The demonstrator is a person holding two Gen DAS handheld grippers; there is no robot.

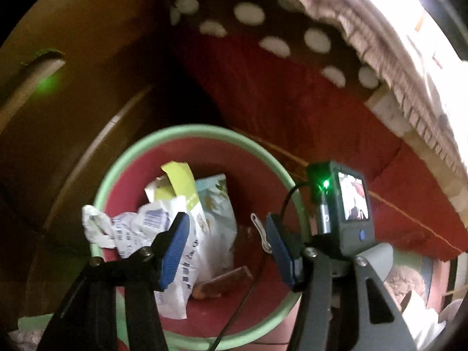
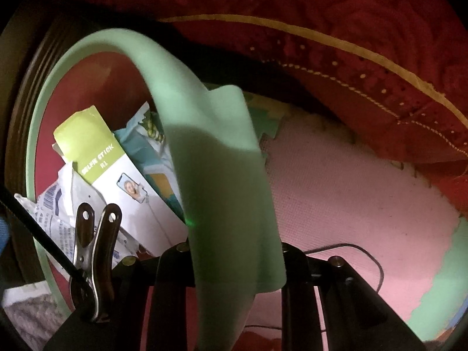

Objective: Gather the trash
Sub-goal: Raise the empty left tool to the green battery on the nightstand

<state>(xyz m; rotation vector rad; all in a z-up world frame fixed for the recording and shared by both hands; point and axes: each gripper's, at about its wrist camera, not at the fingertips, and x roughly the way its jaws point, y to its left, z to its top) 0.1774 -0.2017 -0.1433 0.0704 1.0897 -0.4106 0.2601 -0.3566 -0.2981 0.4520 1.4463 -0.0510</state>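
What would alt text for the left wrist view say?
The open left gripper hangs over a green-rimmed red bin holding a crumpled white bag, a yellow-green box and a brown bar. The right gripper's camera sits at the rim.

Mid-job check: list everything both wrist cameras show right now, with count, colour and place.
bin: one, red inside with a pale green rim, on the floor beside the red cloth
selfie stick box: one, lime green and white, inside the bin
snack bag: one, light blue and white, inside the bin
printed bags: crumpled, white with blue print, inside the bin
brown wrapper: one, at the bin's bottom
red cloth: one, hanging behind the bin
metal clip: one, silver, on the right gripper's frame
left gripper: open, above the bin
right gripper: shut on the bin's rim
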